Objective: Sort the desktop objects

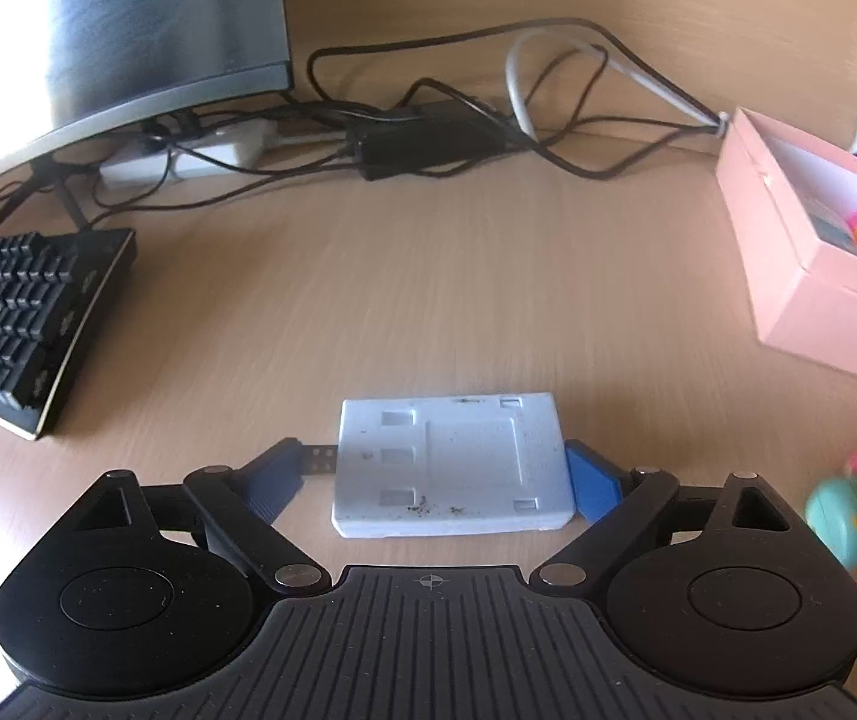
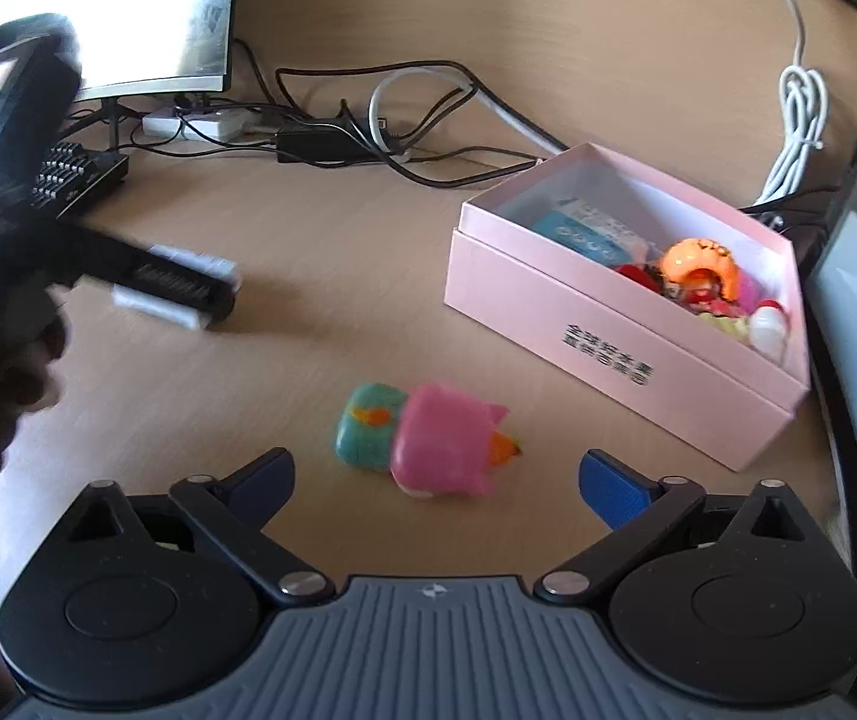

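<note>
My left gripper [image 1: 449,471] is shut on a flat pale-blue rectangular device [image 1: 452,468] with a short plug at its left end, held just above the wooden desk [image 1: 428,300]. From the right wrist view the left gripper [image 2: 182,288] shows at the left, gripping the device's white edge. My right gripper [image 2: 437,474] is open, its blue fingers on either side of a pink and teal toy [image 2: 422,441] lying on the desk. The same toy [image 1: 854,510] shows blurred at the right edge of the left wrist view. An open pink box [image 2: 608,324] holds several toys and a blue packet.
A black keyboard [image 1: 26,312] lies at the left below a monitor [image 1: 98,42]. A tangle of black and white cables with a power brick [image 1: 428,141] and a white power strip [image 1: 188,159] runs along the back. A coiled white cable [image 2: 800,114] lies behind the box.
</note>
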`<state>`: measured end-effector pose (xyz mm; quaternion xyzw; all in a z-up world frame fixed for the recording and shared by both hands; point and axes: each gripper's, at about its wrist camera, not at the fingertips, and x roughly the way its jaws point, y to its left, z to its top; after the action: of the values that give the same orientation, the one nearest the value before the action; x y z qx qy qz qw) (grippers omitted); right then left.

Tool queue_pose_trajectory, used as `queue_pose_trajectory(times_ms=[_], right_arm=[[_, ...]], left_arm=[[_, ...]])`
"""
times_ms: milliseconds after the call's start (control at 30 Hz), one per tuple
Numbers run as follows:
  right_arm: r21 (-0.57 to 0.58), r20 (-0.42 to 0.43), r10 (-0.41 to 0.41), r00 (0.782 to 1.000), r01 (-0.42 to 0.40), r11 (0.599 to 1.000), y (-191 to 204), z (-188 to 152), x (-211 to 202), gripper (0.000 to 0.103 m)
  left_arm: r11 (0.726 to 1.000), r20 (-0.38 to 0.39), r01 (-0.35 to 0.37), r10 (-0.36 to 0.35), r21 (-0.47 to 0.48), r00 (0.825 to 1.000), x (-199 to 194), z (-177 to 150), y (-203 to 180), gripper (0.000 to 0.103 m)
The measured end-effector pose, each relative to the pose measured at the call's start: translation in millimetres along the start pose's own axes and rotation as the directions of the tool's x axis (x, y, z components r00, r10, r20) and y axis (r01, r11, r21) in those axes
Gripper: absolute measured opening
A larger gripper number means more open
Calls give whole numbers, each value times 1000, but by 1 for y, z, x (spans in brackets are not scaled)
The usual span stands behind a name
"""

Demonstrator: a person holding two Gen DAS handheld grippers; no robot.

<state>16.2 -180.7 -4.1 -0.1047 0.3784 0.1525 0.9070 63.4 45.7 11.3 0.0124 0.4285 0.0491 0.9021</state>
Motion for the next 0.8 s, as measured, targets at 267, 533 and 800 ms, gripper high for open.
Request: queue_pose_trajectory(times_ms=[267,533,800], right_arm=[[118,-93,32,995,-21,993,-10,13,33,73],[65,-11,1,1000,-1,998,-16,18,-26,70],[115,227,-199,953,176,978,-67,56,-135,70]], left_arm=[[990,110,74,-88,124,990,-63,-26,5,95],[965,118,196,-218,174,969,-93,-17,-13,95],[903,258,292,-378,315,889,-119,42,-63,95]])
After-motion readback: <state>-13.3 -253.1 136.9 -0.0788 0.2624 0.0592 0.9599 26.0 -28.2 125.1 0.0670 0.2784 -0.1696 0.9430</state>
